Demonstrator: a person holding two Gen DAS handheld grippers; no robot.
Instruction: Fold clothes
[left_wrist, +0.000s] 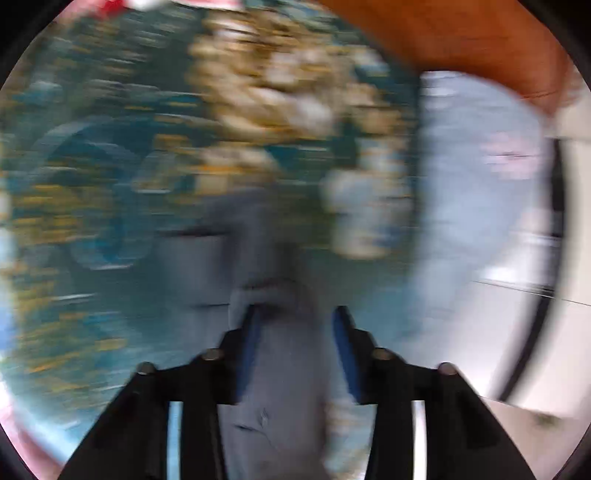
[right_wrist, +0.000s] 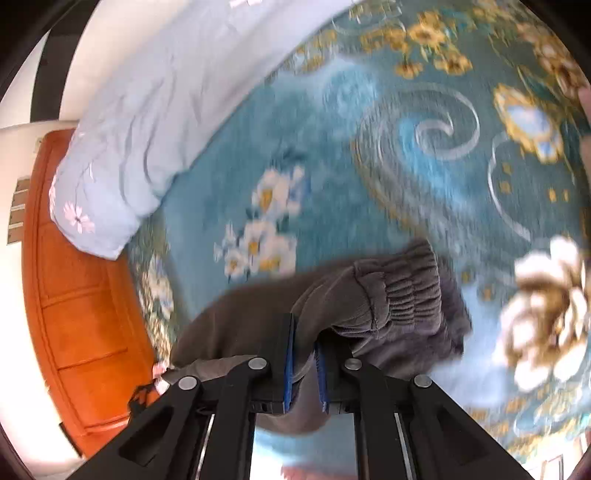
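Here the grey sweatpants (right_wrist: 369, 314) are hanging just over the teal floral bedspread (right_wrist: 332, 166), the elastic waistband (right_wrist: 410, 291) bunching beside the right gripper (right_wrist: 304, 354), whose 2 pads are pinching the cloth. The left gripper (left_wrist: 295, 332) is standing spread, grey fabric lying loose between its fingers; blur hides any contact. Judging by this, a fold is being carried across; next, the left needs a fresh grip.

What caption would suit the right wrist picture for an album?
Right gripper pinching a grey garment with an elastic cuff, above a teal floral bedspread, beside a pale blue pillow.
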